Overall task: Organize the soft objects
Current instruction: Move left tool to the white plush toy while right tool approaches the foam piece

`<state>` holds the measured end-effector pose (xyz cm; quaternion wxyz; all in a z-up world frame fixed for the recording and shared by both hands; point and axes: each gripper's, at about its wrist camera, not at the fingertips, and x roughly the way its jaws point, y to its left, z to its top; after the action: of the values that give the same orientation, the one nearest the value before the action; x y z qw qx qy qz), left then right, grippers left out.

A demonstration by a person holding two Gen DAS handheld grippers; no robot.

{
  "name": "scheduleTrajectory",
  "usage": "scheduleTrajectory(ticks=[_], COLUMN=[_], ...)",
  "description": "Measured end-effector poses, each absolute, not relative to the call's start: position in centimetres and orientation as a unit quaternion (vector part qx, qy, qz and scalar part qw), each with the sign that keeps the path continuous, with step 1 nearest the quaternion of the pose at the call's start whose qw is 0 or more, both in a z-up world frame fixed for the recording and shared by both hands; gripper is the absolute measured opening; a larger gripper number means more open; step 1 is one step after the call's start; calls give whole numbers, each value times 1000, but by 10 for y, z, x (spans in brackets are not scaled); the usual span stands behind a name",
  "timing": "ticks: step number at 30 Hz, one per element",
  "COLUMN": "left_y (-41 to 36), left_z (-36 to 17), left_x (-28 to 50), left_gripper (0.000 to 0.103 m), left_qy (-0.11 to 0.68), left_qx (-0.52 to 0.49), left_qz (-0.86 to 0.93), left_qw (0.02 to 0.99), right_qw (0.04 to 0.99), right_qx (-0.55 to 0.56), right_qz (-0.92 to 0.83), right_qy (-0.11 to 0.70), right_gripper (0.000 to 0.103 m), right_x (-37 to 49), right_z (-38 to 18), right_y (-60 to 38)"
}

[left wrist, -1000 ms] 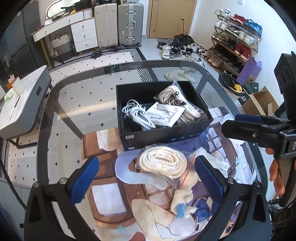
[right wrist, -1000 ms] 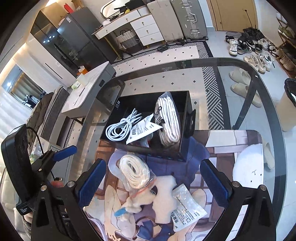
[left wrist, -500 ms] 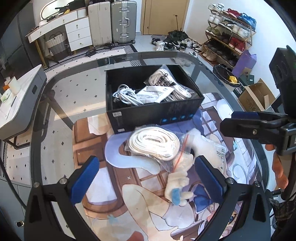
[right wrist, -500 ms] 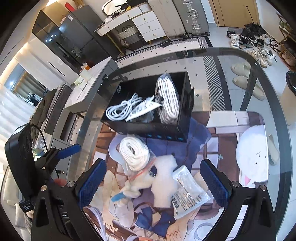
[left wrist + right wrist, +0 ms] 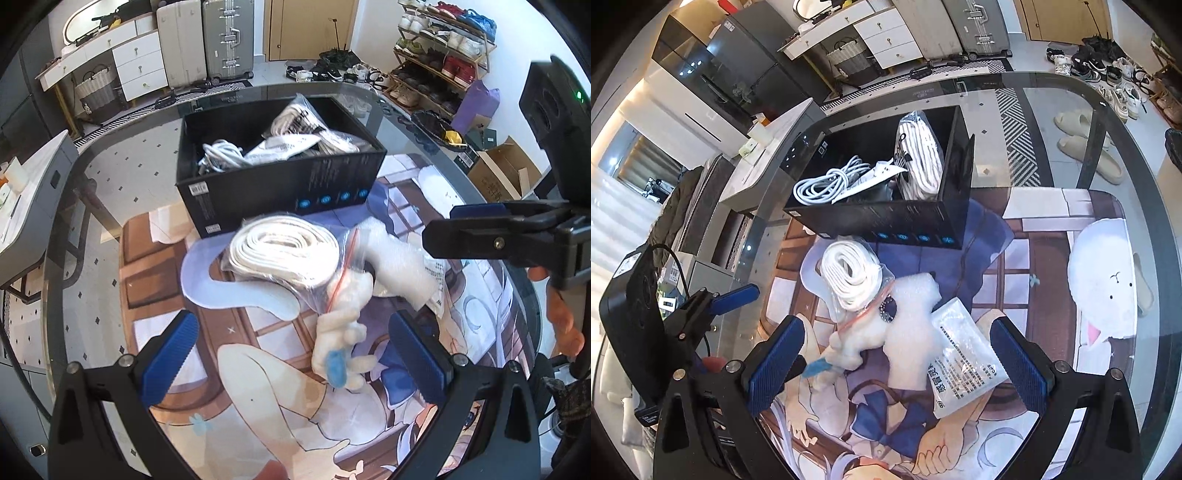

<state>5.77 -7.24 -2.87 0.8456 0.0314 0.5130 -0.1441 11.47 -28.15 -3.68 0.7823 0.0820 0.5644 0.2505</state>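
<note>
A black box (image 5: 280, 184) (image 5: 886, 218) stands on the printed mat and holds a white cable coil (image 5: 827, 182), a paper sleeve and a bagged striped rope (image 5: 918, 162). In front of it lie a bagged white strap coil (image 5: 284, 254) (image 5: 851, 275), a white plush toy (image 5: 341, 332) (image 5: 857, 343), a white foam piece (image 5: 912, 302) and a flat printed packet (image 5: 964, 362). My left gripper (image 5: 295, 354) is open just before the coil and plush. My right gripper (image 5: 897, 362) is open above the plush, foam and packet.
The glass table's rim (image 5: 1145, 155) curves around the mat (image 5: 1052, 221). The right gripper shows at the right in the left wrist view (image 5: 509, 236). A grey side table (image 5: 26, 206) stands left; shoe rack (image 5: 443, 48) and suitcases (image 5: 207, 40) beyond.
Both grippers have drawn back and lower toward the items in front of the box; the coil, plush and packet look larger and nearer. Both stay open and empty.
</note>
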Motion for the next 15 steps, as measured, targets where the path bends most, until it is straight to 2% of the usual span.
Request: scheduleTrajectory(ticks=[15], left_y=[-86], left_z=[-51], left_x=[54], left_gripper=[103], left_qy=[521], left_qx=[46], left_qz=[-153], left_qw=[838], right_qw=[772], right_qx=[56], right_qz=[253], right_qy=[580], right_gripper=[100], right_x=[111], right_z=[-49], right_y=[-270])
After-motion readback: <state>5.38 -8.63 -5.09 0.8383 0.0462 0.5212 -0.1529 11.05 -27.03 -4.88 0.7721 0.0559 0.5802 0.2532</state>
